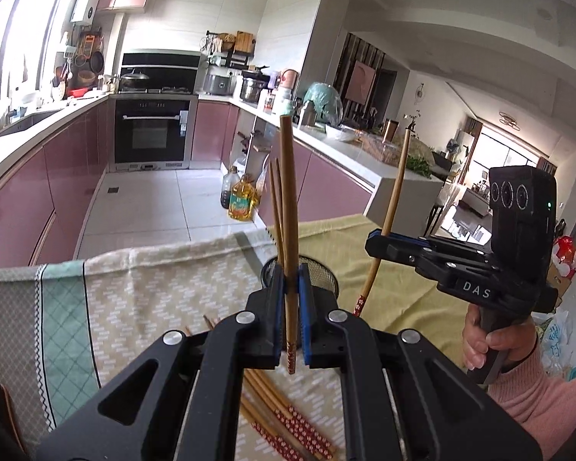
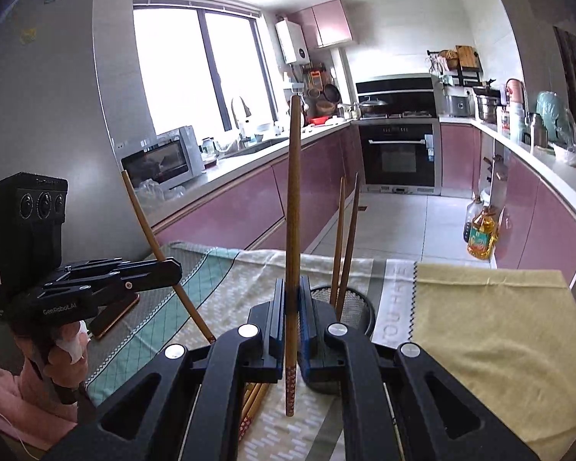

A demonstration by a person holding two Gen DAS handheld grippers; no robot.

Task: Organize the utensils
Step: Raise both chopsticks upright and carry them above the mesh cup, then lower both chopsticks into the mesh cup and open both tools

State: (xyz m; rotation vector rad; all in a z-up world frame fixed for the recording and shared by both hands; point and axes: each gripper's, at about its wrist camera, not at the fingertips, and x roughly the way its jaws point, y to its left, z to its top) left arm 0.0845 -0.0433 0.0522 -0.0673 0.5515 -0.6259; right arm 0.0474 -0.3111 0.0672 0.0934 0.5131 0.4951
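My left gripper (image 1: pixel 291 292) is shut on a wooden chopstick (image 1: pixel 288 199) with a red patterned end, held upright just in front of a black mesh holder (image 1: pixel 322 272). Two chopsticks (image 1: pixel 275 207) stand in that holder. My right gripper (image 2: pixel 292 307) is shut on another upright chopstick (image 2: pixel 292 207), beside the same holder (image 2: pixel 355 305) and its two chopsticks (image 2: pixel 345 238). Each gripper shows in the other's view: the right (image 1: pixel 380 240), the left (image 2: pixel 172 269). Several loose chopsticks (image 1: pixel 288 418) lie on the cloth below my left gripper.
The table carries a patterned cloth (image 1: pixel 134 299) and a yellow cloth (image 2: pixel 487 330). A phone (image 2: pixel 115 315) lies on the table's left. Beyond the table edge are pink kitchen cabinets, an oven (image 1: pixel 151 134) and oil bottles (image 1: pixel 242 199) on the floor.
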